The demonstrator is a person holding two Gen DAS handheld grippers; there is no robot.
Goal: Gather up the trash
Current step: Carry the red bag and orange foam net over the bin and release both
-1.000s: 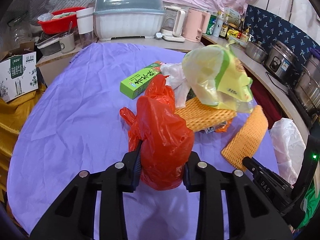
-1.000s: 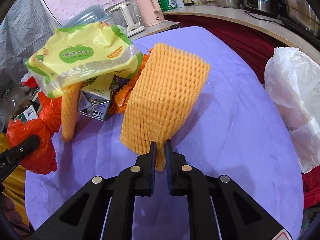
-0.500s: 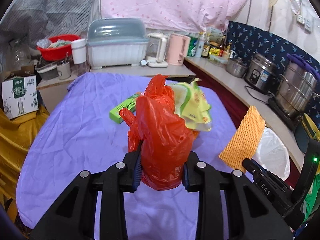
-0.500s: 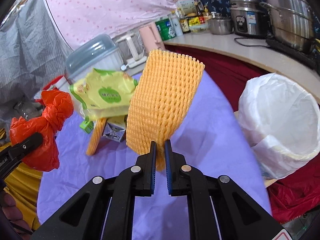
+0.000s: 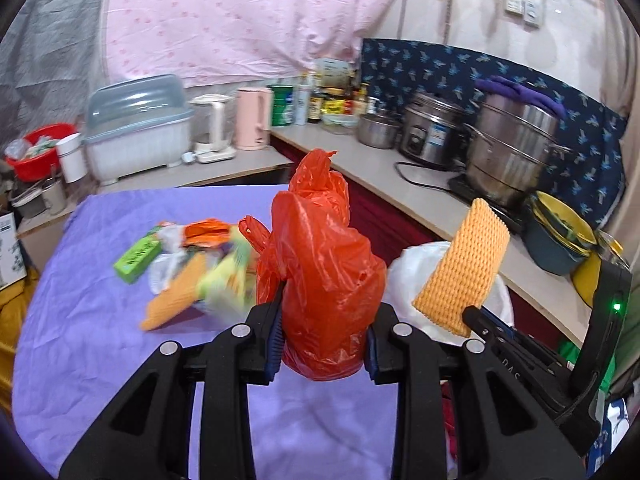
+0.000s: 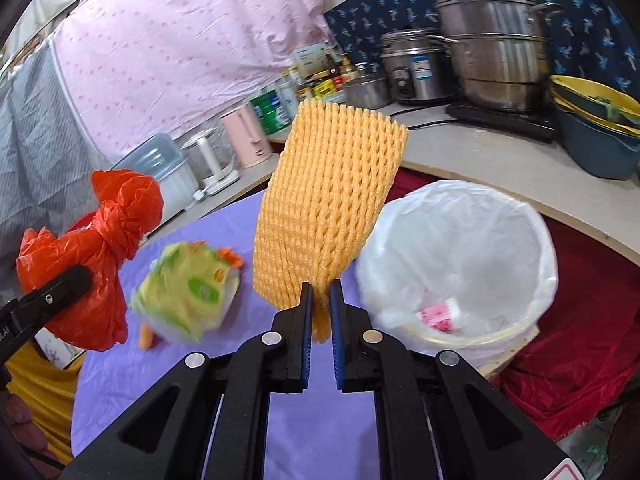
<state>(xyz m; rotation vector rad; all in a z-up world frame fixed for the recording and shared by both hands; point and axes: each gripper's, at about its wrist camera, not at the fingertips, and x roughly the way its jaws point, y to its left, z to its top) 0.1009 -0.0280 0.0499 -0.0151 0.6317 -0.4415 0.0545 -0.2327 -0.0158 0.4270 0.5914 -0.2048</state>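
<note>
Trash in hand, two pieces, both raised above the purple tablecloth [image 5: 100,320].

Crumpled, knotted red-orange plastic bag [image 5: 324,280]: sits between the fingers of the left gripper [image 5: 324,344], which stand partly apart and press on the bag's bulging lower half. Thin film, soft, likely light and slippery; it gives under the pads, so the wad or the knot looks a surer hold than a loose flap.

Orange foam fruit-netting sleeve [image 6: 324,208]: pinched at its lower edge by the right gripper [image 6: 320,320], jaws nearly closed on it. It stands up and fans out above the fingers. Springy, very light, crushable without harm; an edge pinch seems enough, though it may cling to the pads on release.

White-lined round bin [image 6: 536,240]: the landmark. The sleeve hangs just left of its rim in the right wrist view; the red bag is further left, well apart from it. Inside the bin: a pink-and-white scrap [image 6: 438,316] near the bottom, otherwise mostly bare liner as far as seen.

Left of the bin, on the cloth: a yellow-green plastic wrapper [image 6: 188,288], blurred, a green carton [image 5: 138,256], another orange foam piece [image 5: 176,300]. Still uncollected.
</note>
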